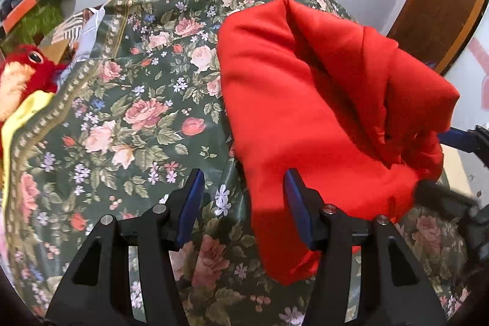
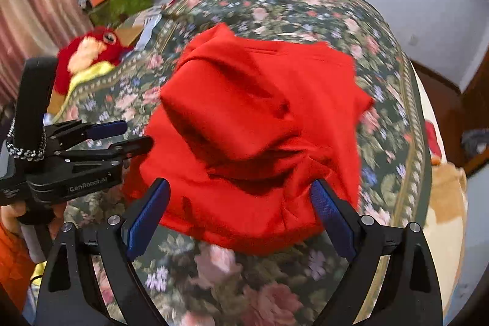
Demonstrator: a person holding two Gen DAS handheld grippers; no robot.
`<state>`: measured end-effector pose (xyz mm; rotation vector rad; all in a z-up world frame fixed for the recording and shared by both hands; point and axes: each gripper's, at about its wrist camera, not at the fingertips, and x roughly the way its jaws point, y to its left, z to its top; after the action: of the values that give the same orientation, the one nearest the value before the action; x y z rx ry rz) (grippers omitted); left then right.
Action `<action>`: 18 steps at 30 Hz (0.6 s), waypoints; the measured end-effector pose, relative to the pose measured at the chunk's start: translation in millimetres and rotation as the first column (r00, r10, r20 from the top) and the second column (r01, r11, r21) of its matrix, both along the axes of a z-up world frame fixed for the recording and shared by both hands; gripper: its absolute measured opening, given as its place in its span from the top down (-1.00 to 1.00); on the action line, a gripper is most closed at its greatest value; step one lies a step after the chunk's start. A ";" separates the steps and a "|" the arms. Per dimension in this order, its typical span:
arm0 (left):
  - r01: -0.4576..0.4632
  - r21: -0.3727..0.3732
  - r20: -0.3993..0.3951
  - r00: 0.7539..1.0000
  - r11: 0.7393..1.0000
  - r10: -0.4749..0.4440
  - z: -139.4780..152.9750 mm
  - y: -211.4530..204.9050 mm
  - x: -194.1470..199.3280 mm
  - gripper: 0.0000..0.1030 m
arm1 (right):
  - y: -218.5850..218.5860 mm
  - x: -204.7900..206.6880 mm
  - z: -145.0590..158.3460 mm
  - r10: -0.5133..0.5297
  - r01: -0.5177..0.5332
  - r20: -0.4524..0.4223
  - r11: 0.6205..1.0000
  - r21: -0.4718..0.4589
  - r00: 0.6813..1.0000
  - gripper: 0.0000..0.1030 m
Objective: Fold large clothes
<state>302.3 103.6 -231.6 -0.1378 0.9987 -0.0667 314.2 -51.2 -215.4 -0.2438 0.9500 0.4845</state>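
On the floral cloth [image 2: 394,142] your left gripper [image 1: 244,197] stood wide, empty, at the red garment's [image 2: 259,127] edge; your right gripper [image 2: 241,213] gaped empty too, straddling the bundled near hem, seemingly poised for another fold.

Red garment [image 2: 253,142] and floral cloth [image 2: 382,118] motion-blurred.

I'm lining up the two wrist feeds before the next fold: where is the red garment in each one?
Left wrist: the red garment fills centre-right, its near edge draped over the left gripper's right finger.
Right wrist: the garment lies bunched in the centre, ahead of the right gripper, whose fingers are spread wide.
Shared landmark: the red plush bird at the left, beside the floral cloth.
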 end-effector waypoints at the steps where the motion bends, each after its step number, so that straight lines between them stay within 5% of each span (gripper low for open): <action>1: 0.005 -0.006 0.007 1.000 1.000 -0.005 -0.9 0.8 -0.6 -0.05 | 6.0 1.4 -3.3 0.011 -0.010 0.020 0.999 -0.030 1.000 -0.79; 6: 0.028 -0.022 0.012 1.000 0.999 -0.027 -6.3 3.9 0.8 -0.05 | 24.5 11.4 -16.2 0.055 -0.028 0.139 0.981 -0.190 0.989 -0.78; 11: 0.032 -0.038 0.018 0.999 0.999 -0.031 -10.8 6.9 2.2 -0.06 | 9.6 40.4 -6.0 0.034 0.021 0.229 0.972 -0.233 0.973 -0.79; 18: 0.033 -0.025 0.035 0.999 0.999 -0.032 -13.2 5.5 0.3 -0.06 | -65.0 119.9 3.9 -0.275 0.293 0.144 0.948 -0.122 0.950 -0.78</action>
<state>302.5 109.1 -244.8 -0.1436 0.9663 -0.1117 434.1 -116.2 -211.5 -0.2575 0.8797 0.1333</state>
